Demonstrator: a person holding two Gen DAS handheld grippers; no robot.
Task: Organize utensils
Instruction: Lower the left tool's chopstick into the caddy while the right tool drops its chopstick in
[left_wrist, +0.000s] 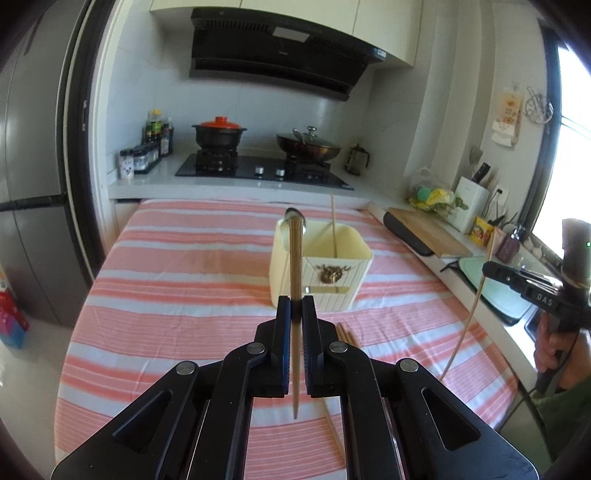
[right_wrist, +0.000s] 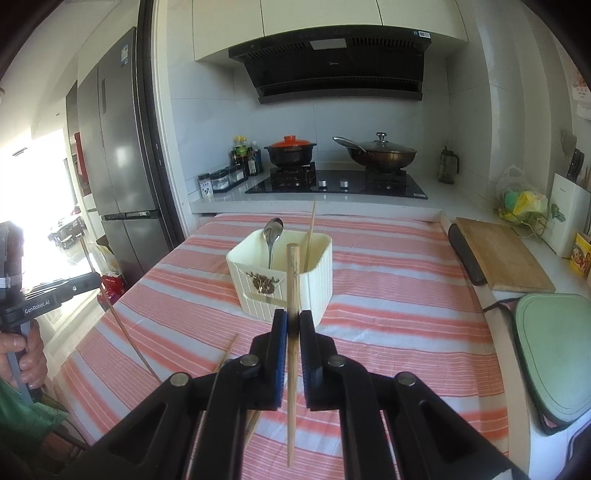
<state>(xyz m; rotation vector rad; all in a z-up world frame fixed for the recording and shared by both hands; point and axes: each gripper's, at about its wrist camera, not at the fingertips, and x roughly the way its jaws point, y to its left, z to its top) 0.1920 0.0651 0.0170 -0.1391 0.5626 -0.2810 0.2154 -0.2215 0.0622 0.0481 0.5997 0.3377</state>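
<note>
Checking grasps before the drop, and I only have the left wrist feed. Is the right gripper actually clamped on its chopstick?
Observer: Yes. In the right wrist view the right gripper is shut on the right chopstick, which stands nearly upright between the pads.
Operator: My own stick blocks the holder. What is behind it?
Observer: A spoon stands bowl-up inside the holder, on its left side.
Operator: How does my left stick sit, seen from outside?
Observer: The left gripper holds the left chopstick on a slant. Its lower end is hidden behind the right gripper.
</note>
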